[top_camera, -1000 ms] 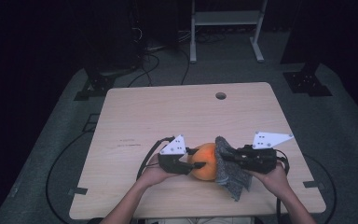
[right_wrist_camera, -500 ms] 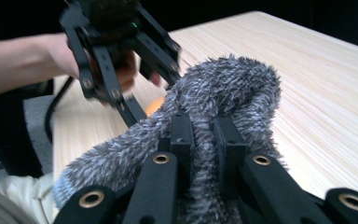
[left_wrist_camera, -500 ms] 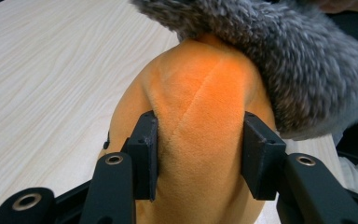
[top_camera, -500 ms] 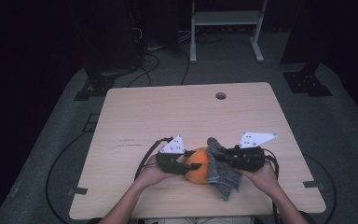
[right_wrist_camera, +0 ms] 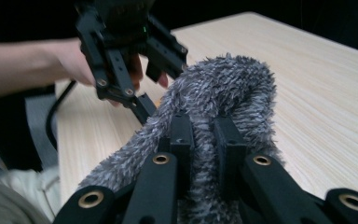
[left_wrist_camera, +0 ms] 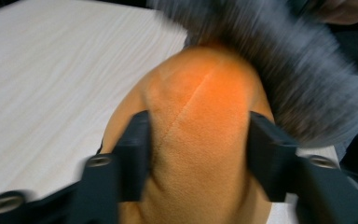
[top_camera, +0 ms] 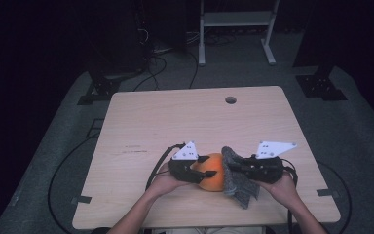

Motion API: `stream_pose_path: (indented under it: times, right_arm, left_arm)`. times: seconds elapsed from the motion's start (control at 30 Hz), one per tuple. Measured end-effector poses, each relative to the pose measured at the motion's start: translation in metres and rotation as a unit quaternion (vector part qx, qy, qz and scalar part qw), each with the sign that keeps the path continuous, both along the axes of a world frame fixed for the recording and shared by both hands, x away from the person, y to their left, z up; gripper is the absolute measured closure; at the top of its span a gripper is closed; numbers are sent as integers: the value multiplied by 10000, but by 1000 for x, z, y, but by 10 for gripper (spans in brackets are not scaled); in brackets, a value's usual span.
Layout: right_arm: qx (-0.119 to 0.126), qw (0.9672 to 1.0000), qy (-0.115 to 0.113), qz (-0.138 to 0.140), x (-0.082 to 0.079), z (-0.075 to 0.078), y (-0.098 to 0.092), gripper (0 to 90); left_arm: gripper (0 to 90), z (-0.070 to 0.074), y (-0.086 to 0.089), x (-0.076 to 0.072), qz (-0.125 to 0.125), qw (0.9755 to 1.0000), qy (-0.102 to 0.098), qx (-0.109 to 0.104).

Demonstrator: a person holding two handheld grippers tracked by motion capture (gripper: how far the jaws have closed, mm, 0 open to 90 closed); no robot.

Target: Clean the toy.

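The orange plush ball (top_camera: pixel 213 171) lies on the table (top_camera: pixel 175 122) near its front edge, a little right of the middle; its short-napped fabric is bright orange with a stitched seam running up over the rounded top, plain in the left gripper view (left_wrist_camera: pixel 200 140). Draped against its right side is a grey fuzzy cloth (top_camera: pixel 238 178), shaggy and mottled in light and dark grey, which hangs down toward the table's front edge. The left hand-held gripper (top_camera: pixel 199 170) reaches in from the ball's left; its jaws have just been opening and now stand on either side of the ball, close against the plush, though whether the pads press on it I cannot tell. The right hand-held gripper (top_camera: pixel 241 168) comes from the right with its jaws drawn together and clamped on a fold of the grey cloth (right_wrist_camera: pixel 214 107), the pile bulging up over them. Behind the ball the table lies bare back to a small round hole (top_camera: pixel 231 100) near the far edge, with wide free wood to the left too; at the front there is little room between cloth and edge. The high view gives the layout and the grey carpeted floor (top_camera: pixel 350 126) around the table; the right gripper view shows the left hand-held gripper (right_wrist_camera: pixel 142 93) from the front, with the person's left hand (right_wrist_camera: pixel 79 58) behind it.
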State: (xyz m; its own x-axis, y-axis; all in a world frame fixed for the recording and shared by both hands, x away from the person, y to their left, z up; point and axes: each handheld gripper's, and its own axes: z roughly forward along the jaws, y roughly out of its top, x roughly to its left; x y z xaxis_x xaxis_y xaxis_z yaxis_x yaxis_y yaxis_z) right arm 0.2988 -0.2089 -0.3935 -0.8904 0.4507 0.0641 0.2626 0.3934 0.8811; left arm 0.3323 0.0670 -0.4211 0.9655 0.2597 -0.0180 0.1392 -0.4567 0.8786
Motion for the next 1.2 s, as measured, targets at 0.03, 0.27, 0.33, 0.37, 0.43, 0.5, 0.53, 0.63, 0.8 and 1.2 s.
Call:
stream_pose_path:
  times: [0.03,0.27,0.33,0.37,0.43,0.5,0.53,0.63,0.8,1.2]
  right_arm:
    - [0,10000,0,0,0,0,0,797]
    - [54,9998,196,-46,1,-11,-14,796]
    - [89,9997,205,-66,0,-14,-18,795]
    - [89,9997,205,-66,0,-14,-18,795]
    - [78,9996,230,-135,0,-18,-22,795]
    - [124,9987,409,-262,2,-26,-35,796]
    - [124,9987,409,-262,2,-26,-35,796]
    - [-126,9978,456,-460,1,-33,-44,793]
    - [217,9984,264,-450,-4,-18,-48,793]
    - [20,9998,91,-152,19,-12,0,795]
  left_arm:
    - [371,0,2,-1,-25,9999,-88,-59]
    - [60,-13,7,18,162,9971,722,-198]
    - [86,-18,3,20,105,9962,827,-261]
    - [142,-18,3,20,105,9962,827,-261]
    - [232,-18,0,18,127,9973,686,-216]
    - [288,-16,-1,16,150,9976,644,-192]
    - [288,-15,-1,15,166,9977,624,-185]
    - [376,-12,0,14,234,9976,604,-253]
    - [419,6,2,6,320,9990,214,-216]
    - [438,5,21,8,624,9979,157,-80]
